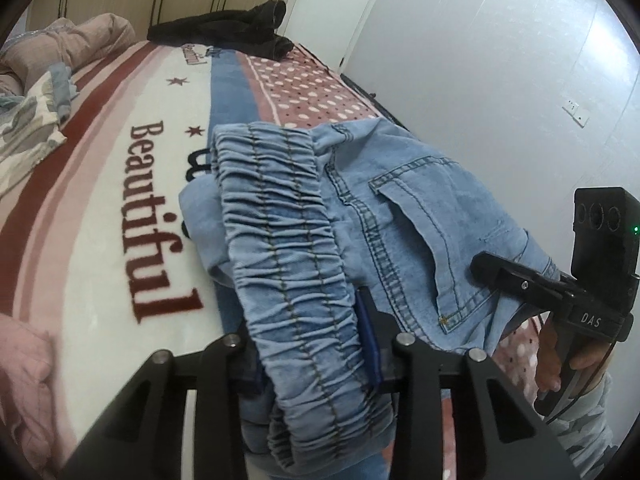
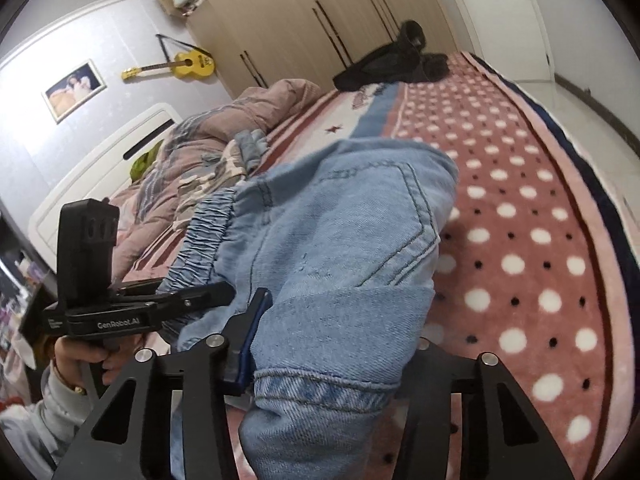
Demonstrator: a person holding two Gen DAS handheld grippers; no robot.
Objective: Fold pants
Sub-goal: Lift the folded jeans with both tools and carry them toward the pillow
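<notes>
Light blue denim pants (image 1: 392, 216) with an elastic waistband (image 1: 280, 248) are held up over the bed. My left gripper (image 1: 312, 344) is shut on the waistband, which drapes over its fingers. My right gripper (image 2: 320, 360) is shut on the pants' seat and hem fabric (image 2: 344, 264). The right gripper also shows in the left wrist view (image 1: 504, 276), clamped on the pants' far edge near the pocket. The left gripper shows in the right wrist view (image 2: 192, 296), clamped on the waistband end. Both sets of fingertips are mostly covered by denim.
The bed carries a pink polka-dot and striped blanket (image 2: 520, 220) lettered "Beautiful" (image 1: 160, 220). Dark clothes (image 1: 224, 28) lie at the far end. A rumpled pink quilt (image 2: 224, 128) lies near the headboard. White wall and door stand beside the bed.
</notes>
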